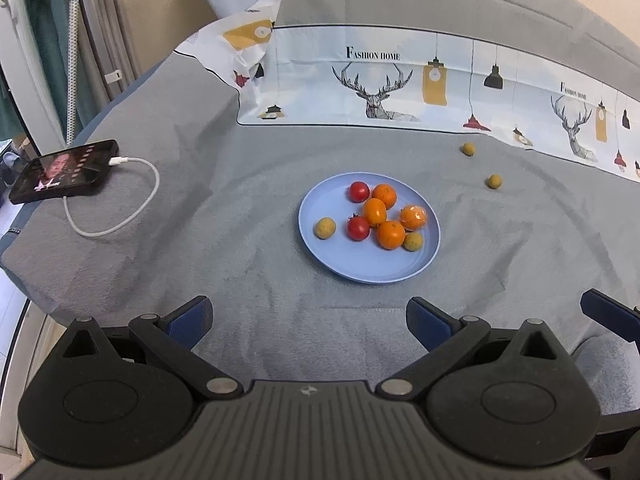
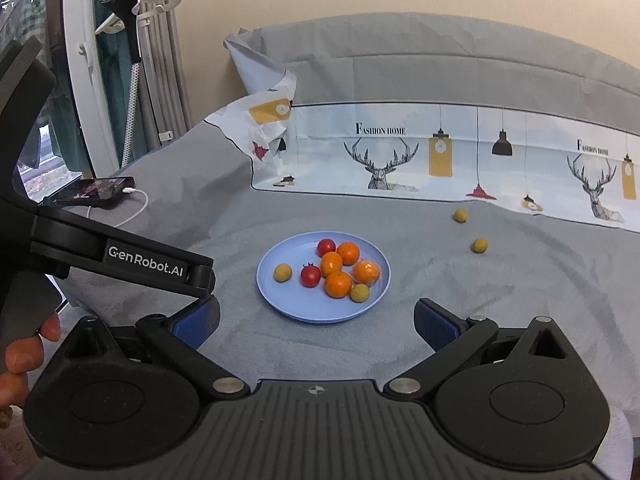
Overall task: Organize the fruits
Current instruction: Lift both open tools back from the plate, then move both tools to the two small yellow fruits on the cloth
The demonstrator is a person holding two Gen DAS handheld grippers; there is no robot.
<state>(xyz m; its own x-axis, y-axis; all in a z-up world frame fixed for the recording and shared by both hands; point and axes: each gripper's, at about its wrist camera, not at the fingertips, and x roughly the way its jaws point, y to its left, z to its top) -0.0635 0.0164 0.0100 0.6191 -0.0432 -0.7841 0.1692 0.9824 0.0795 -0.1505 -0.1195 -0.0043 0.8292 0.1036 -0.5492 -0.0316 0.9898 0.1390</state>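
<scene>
Most fruits are already gathered on the smooth blue plate, which lies on the bed's grey woven cover. Two small, round, yellowish fruits, one farther and one nearer, remain on the cover, apart from the plate at its right. The left tool and the right tool are both spread wide and empty. A light reach and a gentle pinch are probably needed next.

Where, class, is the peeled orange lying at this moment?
In both wrist views the peeled orange lies on the blue plate, at the right end of the fruit pile, beside the whole oranges.
</scene>
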